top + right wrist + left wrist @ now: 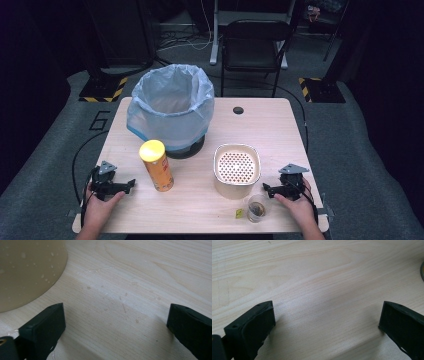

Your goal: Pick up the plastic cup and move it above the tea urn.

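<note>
My left gripper (131, 183) rests on the wooden table (280, 130) near its front left corner, held by a hand. In the left gripper view its black jaws stand wide apart over bare wood, left gripper (327, 320) open. My right gripper (265, 189) lies near the front right edge, also in a hand. The right gripper view has its jaws wide apart, right gripper (116, 321) open, with the beige container's wall (27, 270) just beyond the left jaw. A yellow chip can (156, 165) stands upright right of the left gripper.
A bin lined with a pale blue bag (171, 106) stands at the back left. A beige square container with a perforated insert (237, 169) sits mid-right. A small clear cup (256, 209) and a yellow scrap (239, 213) lie at the front edge. A black chair (252, 45) stands behind.
</note>
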Demonstrator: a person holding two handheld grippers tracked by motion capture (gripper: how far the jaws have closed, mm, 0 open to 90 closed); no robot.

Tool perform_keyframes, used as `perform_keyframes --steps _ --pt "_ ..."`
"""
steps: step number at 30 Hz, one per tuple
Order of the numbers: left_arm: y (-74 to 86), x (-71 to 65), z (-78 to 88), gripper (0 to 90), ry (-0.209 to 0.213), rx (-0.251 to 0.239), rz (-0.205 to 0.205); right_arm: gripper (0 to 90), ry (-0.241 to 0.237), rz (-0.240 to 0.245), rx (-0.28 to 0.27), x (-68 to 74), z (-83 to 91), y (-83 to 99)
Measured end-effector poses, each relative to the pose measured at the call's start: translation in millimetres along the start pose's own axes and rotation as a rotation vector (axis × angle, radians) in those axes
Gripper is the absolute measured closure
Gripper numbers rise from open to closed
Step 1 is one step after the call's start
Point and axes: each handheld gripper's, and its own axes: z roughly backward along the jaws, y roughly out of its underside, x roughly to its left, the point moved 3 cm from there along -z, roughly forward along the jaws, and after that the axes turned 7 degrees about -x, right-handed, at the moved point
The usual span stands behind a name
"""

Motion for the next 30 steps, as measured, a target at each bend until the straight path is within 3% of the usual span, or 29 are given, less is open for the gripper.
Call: perform_keyframes --steps 6,13,23,25,28,30 --pt "0.0 -0.2 0.5 0.2 0.008 0.006 -0.016 14.7 0.012 -0.008 -0.034 -4.8 5.3 1.8" --pt "0.1 -4.1 1.5 0.1 0.050 0.015 -0.034 15.7 0.019 -0.013 -0.041 -5.1 6.0 2.4" --pt "0.5 -7.0 1.0 0.5 0.023 0.000 -0.015 23.2 -0.005 -0.011 -0.051 -2.4 8.4 2.5" --pt "-0.1 -7.1 2.1 0.6 0.023 0.019 -0.015 26.4 0.002 -0.011 -0.040 -1.5 9.2 1.8" --pt "-0.1 -7.0 0.2 0.6 0.013 -0.001 -0.015 29.1 -0.027 -0.017 -0.009 0.8 13.0 0.1" --pt "-0.3 -7.4 -0.1 0.7 0.009 -0.001 -0.009 29.3 -0.020 -0.018 -0.014 2.1 15.2 -1.2"
